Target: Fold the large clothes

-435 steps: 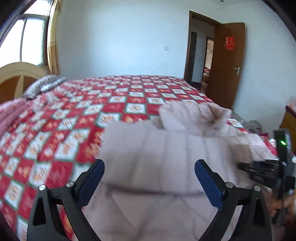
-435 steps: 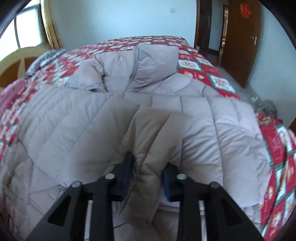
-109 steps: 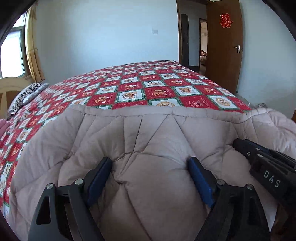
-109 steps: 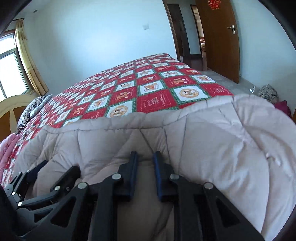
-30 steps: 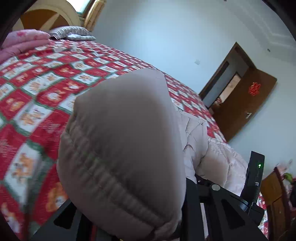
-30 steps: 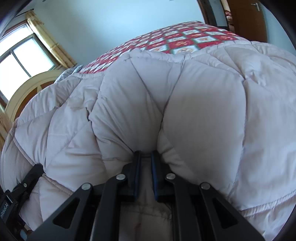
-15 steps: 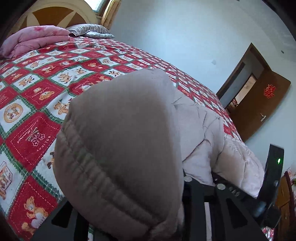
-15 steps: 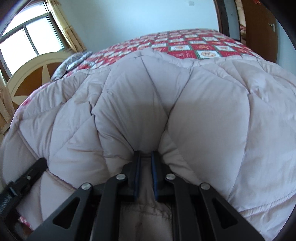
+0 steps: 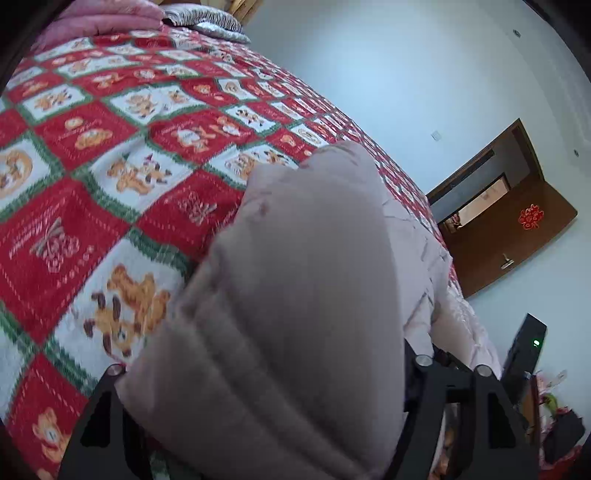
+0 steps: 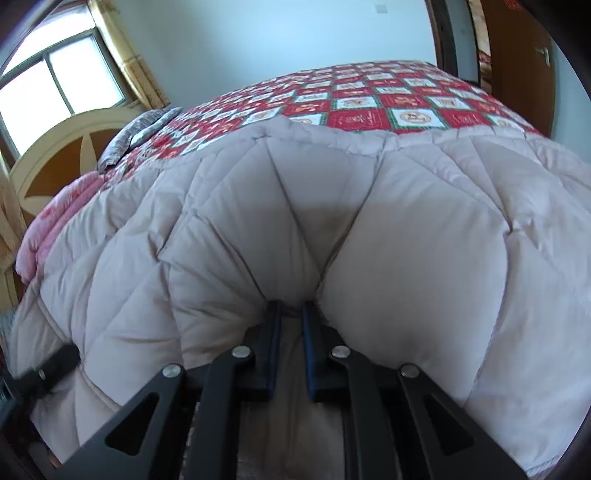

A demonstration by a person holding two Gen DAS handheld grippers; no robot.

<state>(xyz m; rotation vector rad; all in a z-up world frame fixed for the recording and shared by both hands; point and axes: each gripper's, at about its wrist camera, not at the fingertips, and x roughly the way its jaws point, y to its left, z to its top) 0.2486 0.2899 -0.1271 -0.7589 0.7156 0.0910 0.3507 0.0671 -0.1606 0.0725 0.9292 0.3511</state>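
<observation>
A large beige quilted down coat (image 10: pixel 332 229) lies bunched on the red patterned bed. My right gripper (image 10: pixel 290 314) is shut on a fold of the coat, with fabric bulging on both sides of the jaws. In the left wrist view a thick bundle of the coat with a ribbed cuff (image 9: pixel 295 314) fills the space between the arms of my left gripper (image 9: pixel 266 406). Its fingertips are hidden under the fabric. The other gripper's body (image 9: pixel 524 350) shows at the right.
The bed (image 9: pixel 110 166) has a red, white and green teddy-bear cover. Pink bedding (image 9: pixel 103 18) and a striped pillow (image 9: pixel 207 22) lie at the headboard end. A brown door (image 9: pixel 517 240) stands open beyond the bed. A window (image 10: pixel 55 81) is at left.
The left gripper has swung with its coat bundle toward the bed's headboard side and tilted. The right gripper keeps its hold; the coat spreads flatter in front of it.
</observation>
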